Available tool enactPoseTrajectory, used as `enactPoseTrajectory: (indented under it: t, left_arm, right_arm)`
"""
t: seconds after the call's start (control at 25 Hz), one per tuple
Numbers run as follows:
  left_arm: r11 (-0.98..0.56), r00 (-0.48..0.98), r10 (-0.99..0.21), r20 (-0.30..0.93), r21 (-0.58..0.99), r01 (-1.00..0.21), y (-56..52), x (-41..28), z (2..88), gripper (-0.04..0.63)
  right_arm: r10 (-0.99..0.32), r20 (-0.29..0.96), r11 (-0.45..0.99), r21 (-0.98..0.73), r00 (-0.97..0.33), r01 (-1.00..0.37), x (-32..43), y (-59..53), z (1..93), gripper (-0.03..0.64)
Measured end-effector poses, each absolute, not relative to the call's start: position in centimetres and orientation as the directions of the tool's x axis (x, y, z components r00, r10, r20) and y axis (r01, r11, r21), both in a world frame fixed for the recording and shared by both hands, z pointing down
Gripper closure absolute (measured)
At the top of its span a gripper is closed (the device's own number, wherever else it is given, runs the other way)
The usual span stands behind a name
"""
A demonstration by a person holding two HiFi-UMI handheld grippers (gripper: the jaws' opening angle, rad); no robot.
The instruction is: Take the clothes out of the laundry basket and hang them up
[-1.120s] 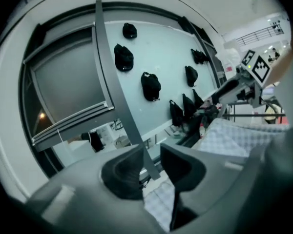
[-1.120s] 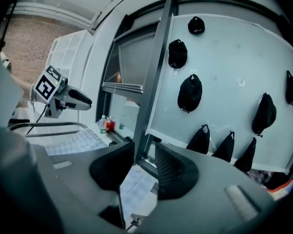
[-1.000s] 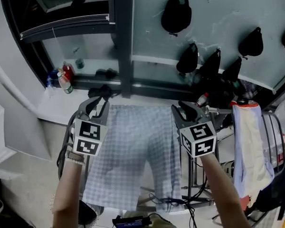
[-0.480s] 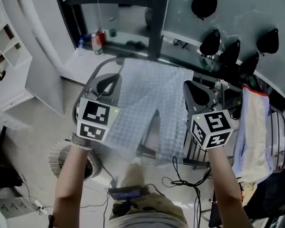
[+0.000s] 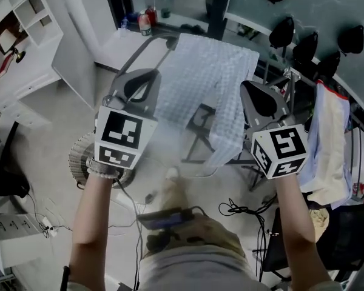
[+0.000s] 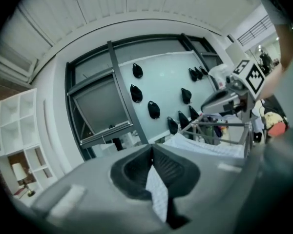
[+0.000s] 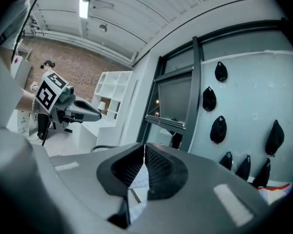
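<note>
Left gripper (image 6: 152, 154): pads pinched tight, a sliver of checked cloth caught between them.
Right gripper (image 7: 144, 151): same story, clamped on a fold of the same cloth.
Checked trousers (image 5: 212, 71): draped over the top of the drying rack (image 5: 147, 46), spread between the two grippers, legs dropping toward the floor.
Key relation: long axis running from the far rail back toward the person; one side edge at each set of fingertips, neither hand clearly nearer.
Likely next: probably an even pull from both sides to square the cloth on the rail, then a release; a lopsided tug could drag it off.
Laundry basket (image 5: 79, 159): round, ribbed, on the floor below the left gripper, contents hidden.
Head view only: whole garment and basket; pinch points masked by the gripper bodies.
Gripper views only: cloth inside the jaws; in the left one, rack and right gripper off to the right.
</note>
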State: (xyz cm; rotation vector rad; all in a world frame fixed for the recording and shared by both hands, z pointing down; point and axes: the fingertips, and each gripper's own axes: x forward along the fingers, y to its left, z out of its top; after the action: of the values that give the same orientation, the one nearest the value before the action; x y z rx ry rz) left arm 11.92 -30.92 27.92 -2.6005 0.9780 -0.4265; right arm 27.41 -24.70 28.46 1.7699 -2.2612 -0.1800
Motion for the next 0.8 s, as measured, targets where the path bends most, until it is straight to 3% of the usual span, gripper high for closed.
enactPoseTrajectory:
  t: [0.8]
  left_arm:
    - [-0.546,0.516,-0.837,0.183,-0.332,-0.769,-20.5,-7.0,28.8,0.601]
  right_arm:
    - [-0.851,0.117,0.523,0.263,-0.512,-0.811,8.1,-20.5,28.7,0.607]
